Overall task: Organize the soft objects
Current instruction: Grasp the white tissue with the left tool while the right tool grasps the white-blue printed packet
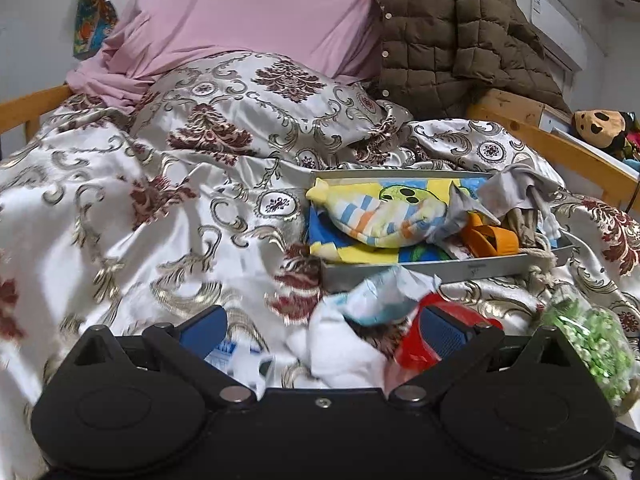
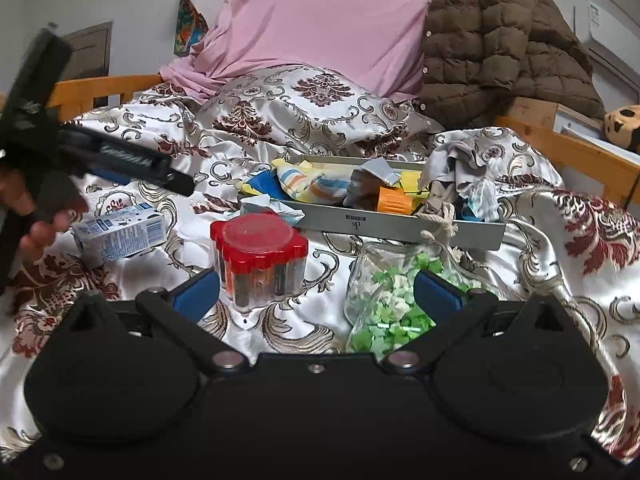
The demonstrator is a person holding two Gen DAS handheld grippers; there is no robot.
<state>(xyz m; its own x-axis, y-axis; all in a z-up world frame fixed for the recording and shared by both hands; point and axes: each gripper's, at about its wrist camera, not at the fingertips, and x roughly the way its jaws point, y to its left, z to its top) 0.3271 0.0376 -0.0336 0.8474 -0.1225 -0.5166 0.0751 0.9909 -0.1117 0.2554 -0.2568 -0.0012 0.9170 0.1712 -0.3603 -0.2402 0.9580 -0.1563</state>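
A grey tray (image 1: 424, 271) (image 2: 400, 229) lies on the bed and holds a striped soft toy (image 1: 384, 220) (image 2: 308, 184), a grey cloth (image 1: 516, 192) (image 2: 456, 164) and an orange piece (image 1: 488, 238) (image 2: 394, 199). My left gripper (image 1: 324, 330) is open low over the bedspread. A white cloth (image 1: 344, 348) and a crumpled pale blue cloth (image 1: 380, 296) (image 2: 264, 205) lie between and just beyond its fingers. My right gripper (image 2: 316, 292) is open with nothing held. It sits between a red-lidded jar (image 2: 258, 256) (image 1: 424, 332) and a clear bag of green paper bits (image 2: 392, 304) (image 1: 588, 340).
A small blue and white carton (image 2: 120, 232) lies at the left, near the hand (image 2: 36, 220) holding the left gripper. A patterned pillow (image 1: 256, 108), pink sheet (image 1: 248, 8) and brown quilted jacket (image 1: 460, 36) fill the back. A wooden bed rail (image 2: 568, 152) runs along the right.
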